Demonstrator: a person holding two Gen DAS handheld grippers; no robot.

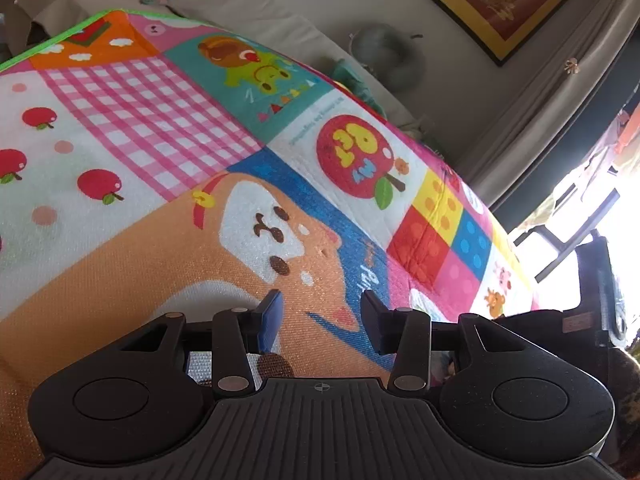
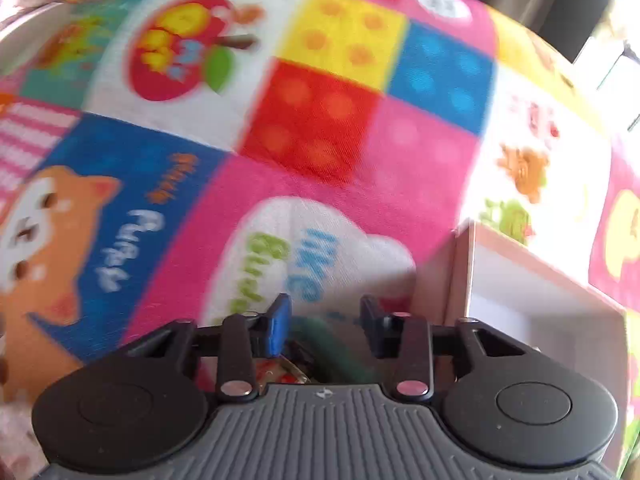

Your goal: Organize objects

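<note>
The right gripper (image 2: 322, 320) hangs low over the play mat (image 2: 328, 184) with its jaws spread and nothing pinched between them; the view is smeared, so fine detail is uncertain. Directly under and just behind its fingertips lie a dark green rod-like object (image 2: 332, 350) and something with a shiny, red-printed wrapper (image 2: 280, 374), both half hidden by the gripper body. The green piece seems to run with its long axis slanting from near the left finger back toward the lower right, roughly along the line of the fingers, not across them. Just to the right stands a pale open box (image 2: 532, 280), its near corner close beside the right finger and its white interior facing the tool; it looks like the likely place for sorted items. The left gripper (image 1: 322, 320) is likewise parted and empty, poised above the printed dog on the mat (image 1: 160, 120), with no loose object near its tips. Judging from this, the right hand is far nearer the small items, and a grasp would need the jaws turned to straddle the green piece's width.
</note>
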